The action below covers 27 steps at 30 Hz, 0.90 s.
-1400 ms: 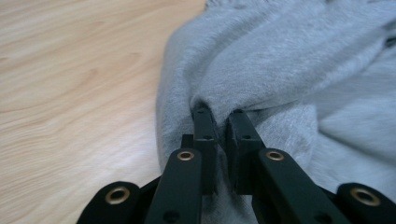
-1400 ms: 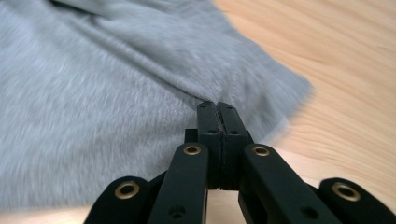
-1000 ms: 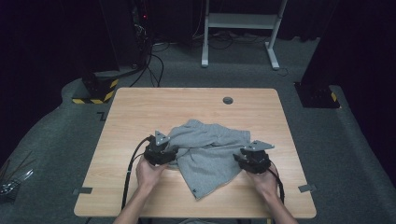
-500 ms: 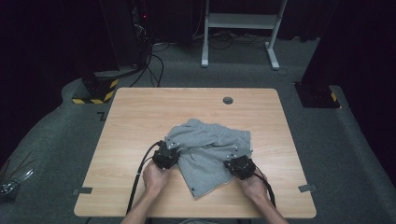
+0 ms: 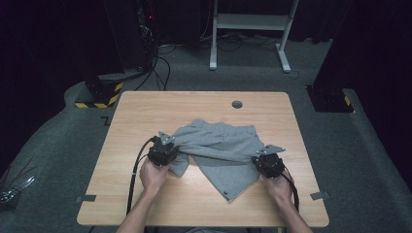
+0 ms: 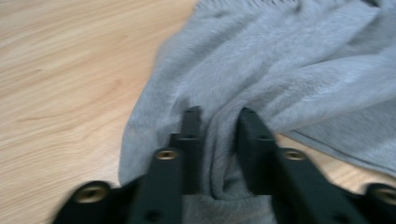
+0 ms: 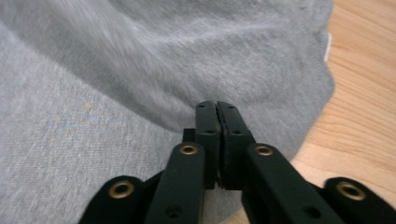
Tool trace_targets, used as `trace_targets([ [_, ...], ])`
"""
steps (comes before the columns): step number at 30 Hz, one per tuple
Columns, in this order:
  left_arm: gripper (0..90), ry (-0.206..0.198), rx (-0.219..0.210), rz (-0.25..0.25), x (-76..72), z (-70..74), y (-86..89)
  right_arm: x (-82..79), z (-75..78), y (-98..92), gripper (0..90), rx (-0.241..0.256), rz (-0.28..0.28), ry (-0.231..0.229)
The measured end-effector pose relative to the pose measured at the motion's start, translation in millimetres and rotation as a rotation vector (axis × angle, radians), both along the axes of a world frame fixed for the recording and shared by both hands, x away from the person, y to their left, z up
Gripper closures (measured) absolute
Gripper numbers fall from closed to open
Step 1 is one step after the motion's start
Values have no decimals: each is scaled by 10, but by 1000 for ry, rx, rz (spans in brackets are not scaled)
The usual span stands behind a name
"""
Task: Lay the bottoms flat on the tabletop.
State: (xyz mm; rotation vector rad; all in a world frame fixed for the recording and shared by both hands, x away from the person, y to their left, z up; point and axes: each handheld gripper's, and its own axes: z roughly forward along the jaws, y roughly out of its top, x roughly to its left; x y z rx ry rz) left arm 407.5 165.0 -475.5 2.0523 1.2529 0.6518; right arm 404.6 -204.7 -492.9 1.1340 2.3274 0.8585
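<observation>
Since half a second ago, our two grippers have drawn apart again: the right gripper point(image 5: 268, 162) has swung back out toward the right edge of the table point(image 5: 145, 104), and the grey shorts point(image 5: 221, 145) have spread wider between our hands.

We hold the garment near the front half of the table, roughly centred between its left and right edges. Our left gripper point(image 5: 163, 151) sits at the cloth's left side. In the left gripper view point(image 6: 217, 116) its jaws stand a narrow way apart, with a thick bunched fold of fleece wedged between them. In the right gripper view point(image 7: 216, 109) the jaws are pressed nearly together at the cloth's right edge. A thin layer appears pinched there, though the contact itself is hidden under the fabric.

Our main worry is the right-hand grip. It seems to catch very little cloth close to the hem, so any sharp outward pull could strip the fabric free and let that side drop. On the left the wad is bulky and may hold more than one layer. If we lift or stretch from here, we judge that the layers could drag together and leave the shorts twisted. Pulling unevenly could also slide the lower corner point(image 5: 228, 196) toward the front edge of the table.
</observation>
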Motion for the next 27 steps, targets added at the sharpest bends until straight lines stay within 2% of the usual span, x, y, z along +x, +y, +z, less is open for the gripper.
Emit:
trace_targets([
  [1, 649, -5, 25, -23, -46, -24, -51, -22, -13, 21, 787, -3, 5, -5],
  [2, 586, -12, 34, -34, -76, -33, -79, -71, -11, 60, 698, 22, 20, -12],
  [4, 549, -27, 60, -57, -145, -34, -126, -133, 14, 110, 638, 51, 41, -33],
  [6, 531, -41, 77, -73, -230, -23, -177, -216, 58, 209, 613, 77, 85, -51],
  [7, 525, -49, 88, -81, -288, -3, -214, -251, 74, 277, 605, 79, 112, -53],
  [8, 529, -55, 80, -89, -328, 7, -238, -294, 86, 369, 605, 70, 152, -57],
  [9, 538, -59, 68, -108, -379, 13, -272, -317, 89, 427, 605, 69, 176, -58],
  [10, 543, -56, 81, -134, -423, 6, -318, -346, 91, 500, 605, 66, 205, -51],
  [11, 547, -50, 98, -145, -456, -20, -368, -368, 83, 568, 606, 63, 227, -48],
  [13, 548, -3, 98, -168, -443, -101, -423, -360, 24, 681, 598, 47, 248, -25],
  [14, 548, 15, 106, -161, -415, -144, -440, -340, -5, 703, 594, 43, 245, -12],
  [15, 546, 39, 93, -151, -370, -193, -443, -305, -45, 719, 591, 38, 239, 5],
  [17, 532, 70, 88, -127, -296, -265, -445, -204, -148, 720, 575, 32, 222, 67],
  [19, 532, 98, 64, -106, -237, -329, -417, -159, -205, 685, 613, 53, 211, 78],
  [22, 583, 96, 9, -87, -199, -369, -376, -138, -206, 644, 701, 44, 213, 64],
  [25, 706, 92, -7, -67, -148, -376, -339, -118, -191, 641, 856, 11, 214, 57],
  [26, 770, 95, -1, -64, -137, -370, -331, -103, -181, 642, 876, -2, 220, 61],
  [27, 802, 101, 24, -67, -126, -357, -332, -89, -172, 643, 882, -6, 225, 68],
])
